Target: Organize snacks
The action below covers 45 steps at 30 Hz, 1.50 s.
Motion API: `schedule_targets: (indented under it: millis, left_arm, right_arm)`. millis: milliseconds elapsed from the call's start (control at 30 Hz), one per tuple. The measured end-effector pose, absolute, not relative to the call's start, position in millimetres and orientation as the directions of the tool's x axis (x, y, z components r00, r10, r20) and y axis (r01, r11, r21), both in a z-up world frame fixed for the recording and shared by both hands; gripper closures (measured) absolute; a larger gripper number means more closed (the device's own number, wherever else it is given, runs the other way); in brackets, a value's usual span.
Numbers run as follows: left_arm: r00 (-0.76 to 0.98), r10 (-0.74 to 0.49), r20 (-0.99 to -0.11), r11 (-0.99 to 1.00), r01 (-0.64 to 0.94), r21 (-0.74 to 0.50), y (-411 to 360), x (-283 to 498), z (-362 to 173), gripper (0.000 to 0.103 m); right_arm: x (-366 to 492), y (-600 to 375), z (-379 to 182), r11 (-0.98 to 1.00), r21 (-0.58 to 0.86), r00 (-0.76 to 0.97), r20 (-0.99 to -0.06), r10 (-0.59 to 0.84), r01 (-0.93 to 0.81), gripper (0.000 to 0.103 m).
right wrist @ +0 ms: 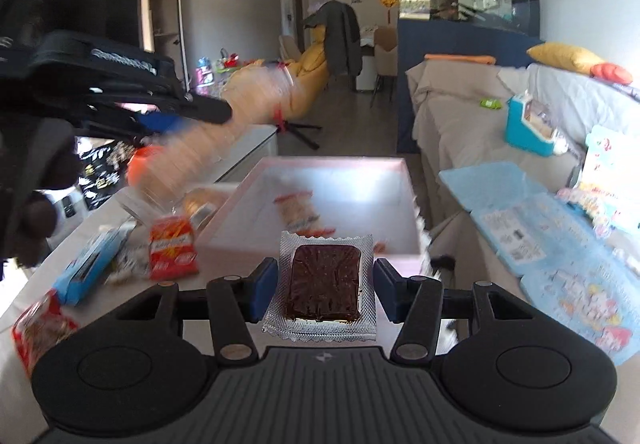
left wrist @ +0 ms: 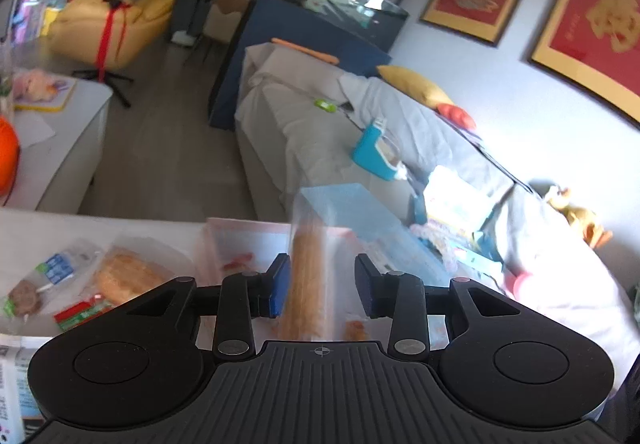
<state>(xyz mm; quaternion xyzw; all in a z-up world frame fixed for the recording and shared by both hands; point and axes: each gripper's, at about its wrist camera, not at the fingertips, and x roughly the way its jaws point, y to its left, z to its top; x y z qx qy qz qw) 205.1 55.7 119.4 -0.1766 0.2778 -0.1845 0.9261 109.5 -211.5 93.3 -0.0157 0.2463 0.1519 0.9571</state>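
The right gripper (right wrist: 326,294) clasps a flat, crinkly clear-wrapped dark brown cake (right wrist: 323,280) by its edges, near the shallow pink tray (right wrist: 256,180). The left gripper (left wrist: 322,284) carries a long, light, bagged golden bread stick (left wrist: 306,284) (crushable, slippery film; whether its pads pinch is unclear).

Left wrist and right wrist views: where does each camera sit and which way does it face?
Left wrist: behind the left gripper, angled down over the pink tray toward the sofa; a bread stick packet lies between the fingers.
Right wrist: behind the right gripper, facing the tray; a brown snack packet lies between the fingers, with the left gripper at upper left.
Shared: tray, sofa, fish tank.
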Motion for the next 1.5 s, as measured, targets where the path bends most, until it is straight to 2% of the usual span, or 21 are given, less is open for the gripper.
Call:
schedule_targets:
  millis: [100,167,300,433,533,700,900,1000,1067,1167,1333,1400,1433,1500]
  left_arm:
    - [0.786,-0.413,-0.460,0.874,0.200,-0.443,79.7,195.8,108.1,0.064]
    - [0.788,-0.372,-0.490,0.886,0.144,-0.440,99.9,185.6,99.3,0.064]
    - [0.799,-0.202,-0.566,0.939,-0.005,-0.343,144.5,150.2,83.7,0.064]
    - [0.781,-0.058,-0.622,0.928,-0.187,-0.322,196.0,110.7,62.2,0.064]
    - [0.751,-0.008,-0.660,0.896,-0.287,-0.337,225.5,83.8,43.5,0.064]
    - [0.717,0.009,-0.697,0.875,-0.344,-0.342,250.7,46.0,32.3,0.064]
    - [0.665,-0.082,-0.742,0.859,-0.331,-0.391,258.6,2.1,28.2,0.065]
    - [0.635,-0.151,-0.757,0.844,-0.315,-0.433,256.5,-10.7,21.9,0.068]
    - [0.624,-0.171,-0.763,0.849,-0.300,-0.436,250.7,-17.7,21.2,0.069]
    - [0.612,-0.203,-0.764,0.862,-0.259,-0.437,241.2,-23.8,25.9,0.070]
    - [0.573,-0.269,-0.775,0.870,-0.200,-0.450,221.4,-19.2,19.3,0.070]
    - [0.581,-0.260,-0.771,0.871,-0.205,-0.447,216.8,-14.9,18.3,0.070]
    - [0.584,-0.259,-0.769,0.869,-0.206,-0.449,215.2,-11.6,19.4,0.070]
    - [0.599,-0.259,-0.758,0.868,-0.201,-0.455,211.7,-6.1,21.6,0.070]
  right_arm:
    - [135.1,-207.6,105.0,0.954,0.023,0.849,-0.450,0.278,-0.300,0.050]
    - [166.7,-200.5,110.3,0.950,0.039,0.847,-0.444,0.293,-0.309,0.044]
    - [221.2,-176.9,104.9,0.954,0.067,0.810,-0.513,0.284,-0.293,0.044]
    - [217.6,-136.4,100.2,0.930,0.090,0.769,-0.538,0.346,-0.356,0.043]
    - [195.3,-88.8,95.0,0.882,0.082,0.723,-0.540,0.430,-0.463,0.030]
    - [170.6,7.4,70.3,0.775,0.132,0.537,-0.650,0.538,-0.617,0.029]
    - [172.5,93.7,34.5,0.770,0.185,0.433,-0.736,0.520,-0.610,0.028]
    - [171.3,124.5,24.1,0.763,0.125,0.443,-0.751,0.491,-0.634,0.026]
    - [167.9,137.8,19.2,0.746,0.057,0.451,-0.765,0.460,-0.664,0.020]
    - [156.3,131.6,20.0,0.704,0.009,0.458,-0.753,0.472,-0.710,0.019]
    - [126.2,92.2,33.5,0.631,-0.102,0.500,-0.712,0.493,-0.769,0.029]
    - [115.4,73.6,36.8,0.618,-0.143,0.519,-0.703,0.486,-0.773,0.061]
    - [111.7,60.5,37.6,0.614,-0.134,0.506,-0.713,0.485,-0.778,0.068]
    - [108.0,33.5,39.5,0.625,-0.095,0.487,-0.719,0.495,-0.775,0.068]
